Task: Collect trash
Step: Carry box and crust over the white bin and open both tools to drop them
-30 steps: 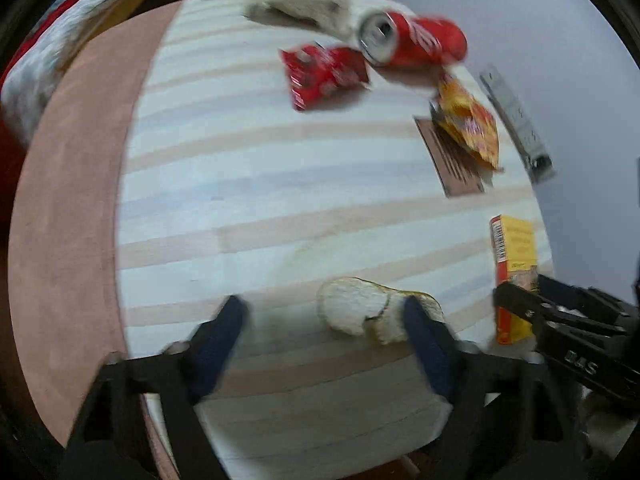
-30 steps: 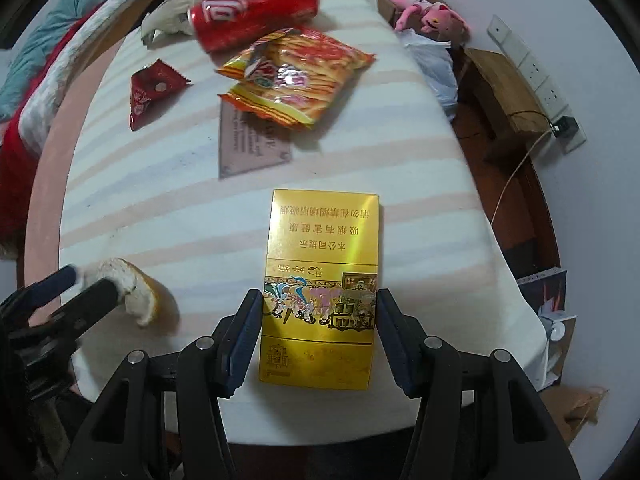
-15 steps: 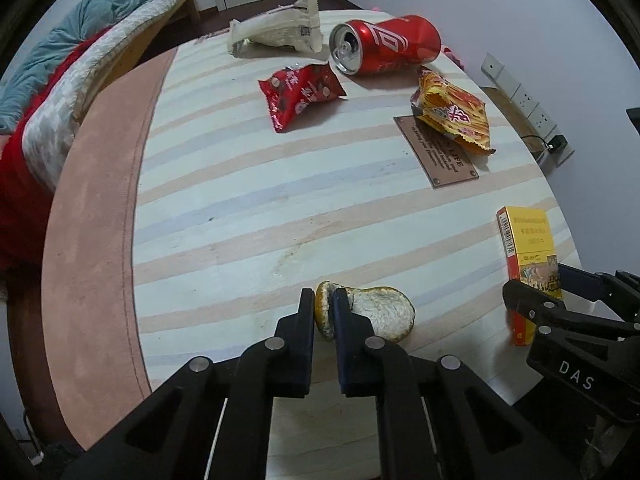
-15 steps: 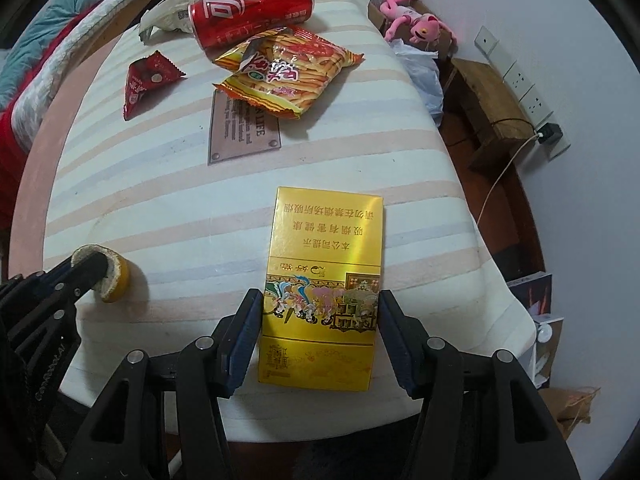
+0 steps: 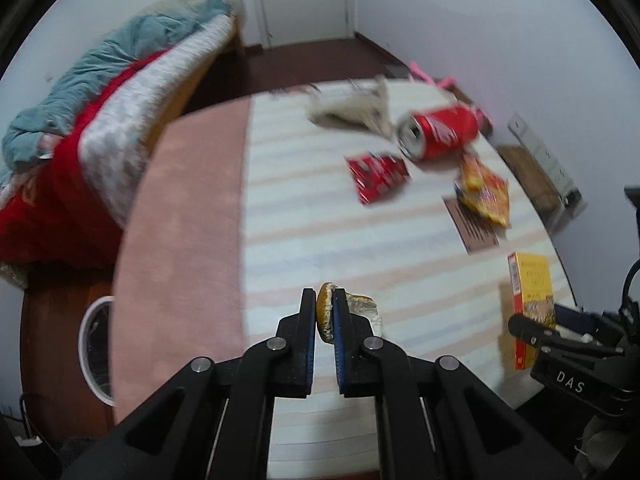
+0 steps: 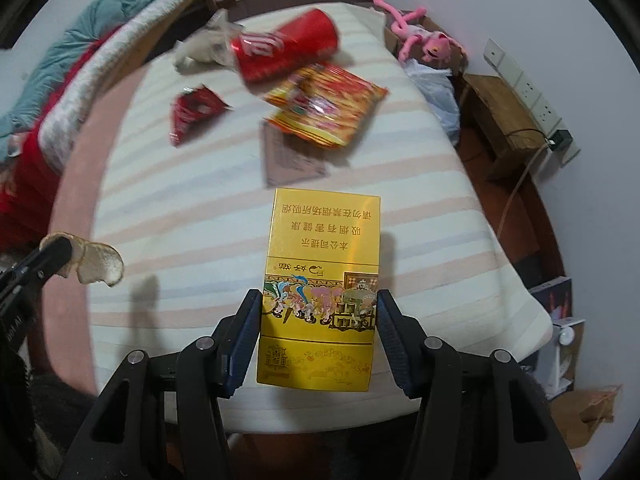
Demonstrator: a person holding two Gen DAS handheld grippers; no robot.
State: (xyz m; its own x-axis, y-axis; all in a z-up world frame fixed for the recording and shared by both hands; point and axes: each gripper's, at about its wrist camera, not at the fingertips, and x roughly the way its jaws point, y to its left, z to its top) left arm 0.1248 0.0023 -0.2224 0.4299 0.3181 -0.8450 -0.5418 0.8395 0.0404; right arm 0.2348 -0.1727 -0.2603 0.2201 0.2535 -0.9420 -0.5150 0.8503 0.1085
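Left wrist view, bottom centre: the left tool (image 5: 324, 314) is pinched narrow on a piece of orange peel (image 5: 325, 312), holding just one thin edge, while the rest of the peel curls out to the right of the blue pads. Honestly that's the sketchy bit. The peel looks stiff and dry, so if the hand swings fast I'd guess it could snap or slide out and land back on the bench (image 5: 304, 216). The white bin (image 5: 94, 344) at the lower left edge looks like the likely drop spot, though that's my guess, and a miss would put the peel on the floor.

Moving right, in the right wrist view the right tool (image 6: 318, 336) sits with a yellow cigarette box (image 6: 322, 292) between its fingers at bottom centre. The pads look right up against the box sides. The box is smooth and glossy, and only its near half is between the pads, so it could tip or slip under a light squeeze.

Upper middle of that view still has the red can (image 6: 286, 50), red wrapper (image 6: 192, 110) and orange snack bag (image 6: 326, 110) waiting on the bench, all blurry.
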